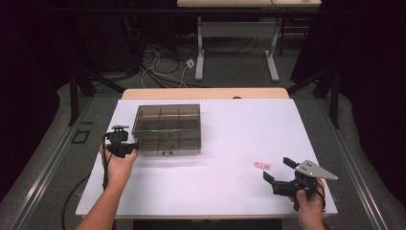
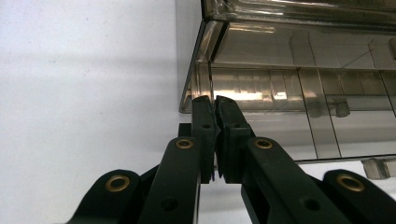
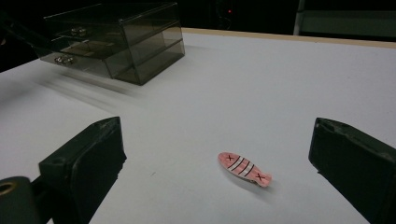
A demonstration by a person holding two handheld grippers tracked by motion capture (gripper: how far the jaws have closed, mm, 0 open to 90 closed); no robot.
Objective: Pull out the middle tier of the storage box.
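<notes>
Desk (image 1: 225,182): white top, pale wood strip along far edge.

Drawer box (image 1: 167,129): smoked clear plastic, two tiers w/ inner dividers, sat at approx 10 o'clock from desk centre. In right tool view the box (image 3: 116,39) lay far off at 11 o'clock, small knobs on its front; slightly motion-blurred.

Left tool (image 1: 125,146): held in left hand (image 1: 119,163), at box's near-left corner, approx 9 o'clock of box front. Left tool view: left tool (image 2: 215,103) w/ jaws pressed together, only a hairline gap, tips right at the box (image 2: 299,93) corner; couldn't tell if anything was pinched between them.

Right tool (image 1: 277,170): in right hand (image 1: 309,199), near desk's 4 o'clock corner, jaws spread wide, nothing between.

Fish clip (image 1: 262,165): small pink piece, lying flat on desk just beyond right tool, at its 11 o'clock. Right tool view: fish clip (image 3: 244,169) had stripes and two x marks, lay between the spread jaws, untouched.
</notes>
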